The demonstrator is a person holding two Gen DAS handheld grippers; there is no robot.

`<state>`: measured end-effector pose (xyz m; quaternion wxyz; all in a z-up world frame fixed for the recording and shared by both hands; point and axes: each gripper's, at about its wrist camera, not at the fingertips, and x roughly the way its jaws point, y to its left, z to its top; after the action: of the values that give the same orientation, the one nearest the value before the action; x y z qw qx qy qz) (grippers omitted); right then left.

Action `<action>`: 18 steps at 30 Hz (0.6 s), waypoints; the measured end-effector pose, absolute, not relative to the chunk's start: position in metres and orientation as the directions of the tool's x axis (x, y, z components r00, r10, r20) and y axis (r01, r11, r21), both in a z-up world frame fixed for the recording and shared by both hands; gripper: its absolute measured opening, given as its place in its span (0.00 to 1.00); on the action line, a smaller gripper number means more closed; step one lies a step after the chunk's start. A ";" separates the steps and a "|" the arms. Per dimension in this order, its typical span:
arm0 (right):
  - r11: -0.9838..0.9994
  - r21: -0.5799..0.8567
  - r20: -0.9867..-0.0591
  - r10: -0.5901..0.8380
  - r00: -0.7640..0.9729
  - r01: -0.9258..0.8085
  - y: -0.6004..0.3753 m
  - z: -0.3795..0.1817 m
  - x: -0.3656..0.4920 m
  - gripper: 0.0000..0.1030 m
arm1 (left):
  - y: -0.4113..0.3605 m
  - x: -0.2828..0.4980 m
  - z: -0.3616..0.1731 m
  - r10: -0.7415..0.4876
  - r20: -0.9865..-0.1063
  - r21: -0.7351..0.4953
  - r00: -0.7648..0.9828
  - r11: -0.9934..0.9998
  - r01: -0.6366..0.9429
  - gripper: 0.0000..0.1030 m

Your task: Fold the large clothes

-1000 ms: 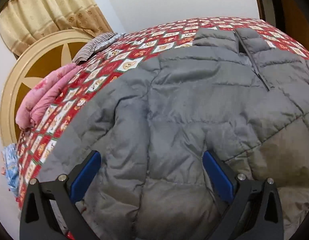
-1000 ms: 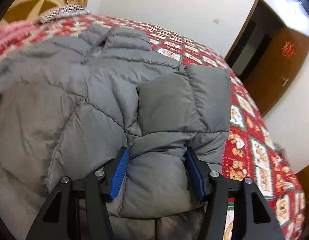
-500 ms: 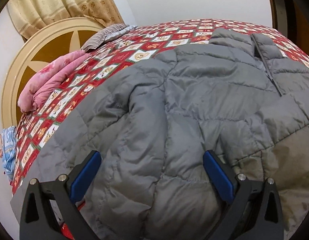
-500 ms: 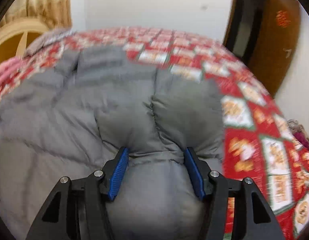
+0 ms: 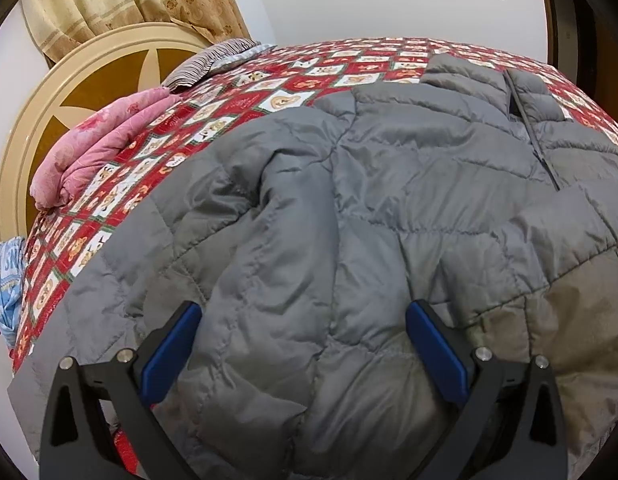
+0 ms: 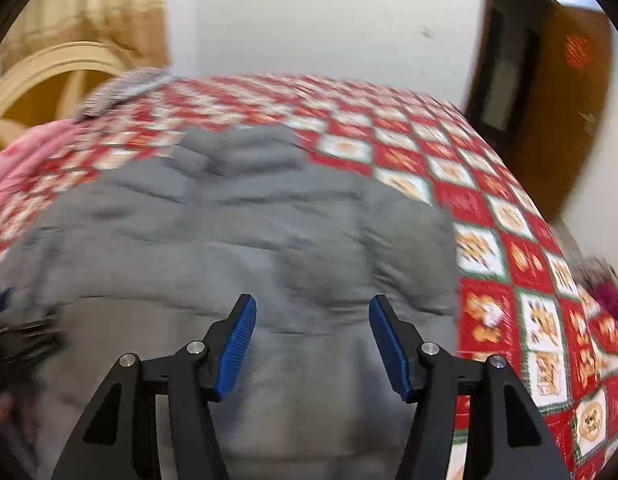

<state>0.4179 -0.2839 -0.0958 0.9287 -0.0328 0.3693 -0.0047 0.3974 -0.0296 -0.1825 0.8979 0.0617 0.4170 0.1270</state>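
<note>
The left gripper (image 5: 303, 336) is built of matte black angular arms, each with a triangular cut-out near its base, and carries two flat blue pads (image 5: 171, 350) on the inner faces of its fingers. Round silver screw heads sit at the joints, two on each side. The right gripper (image 6: 311, 330) has the same black frame, the same triangular openings and the same silver screws; its blue pads (image 6: 237, 346) show fine ridges across their faces. At the left edge of the right wrist view a dark shape with a bit of blue is probably the other gripper, too blurred to be sure.
</note>
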 end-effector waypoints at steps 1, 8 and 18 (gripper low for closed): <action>0.996 -0.072 -0.679 -0.013 0.734 -0.049 -0.271 -0.094 0.412 0.58 | -0.029 0.397 -0.183 0.277 -0.735 0.213 0.620 0.961 -0.176 1.00; 0.988 -0.069 -0.756 0.038 0.653 -0.138 -0.225 -0.157 0.414 0.58 | -0.027 0.396 -0.182 0.261 -0.735 0.190 0.626 0.965 -0.179 1.00; 0.990 -0.052 -0.759 0.048 0.649 -0.135 -0.227 -0.170 0.417 0.59 | -0.015 0.397 -0.180 0.228 -0.766 0.152 0.601 0.973 -0.175 1.00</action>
<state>0.4167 -0.2265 -0.1696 0.9066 -0.0517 0.4158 0.0505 0.3968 -0.0153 -0.1797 0.8941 0.0306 0.4324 0.1127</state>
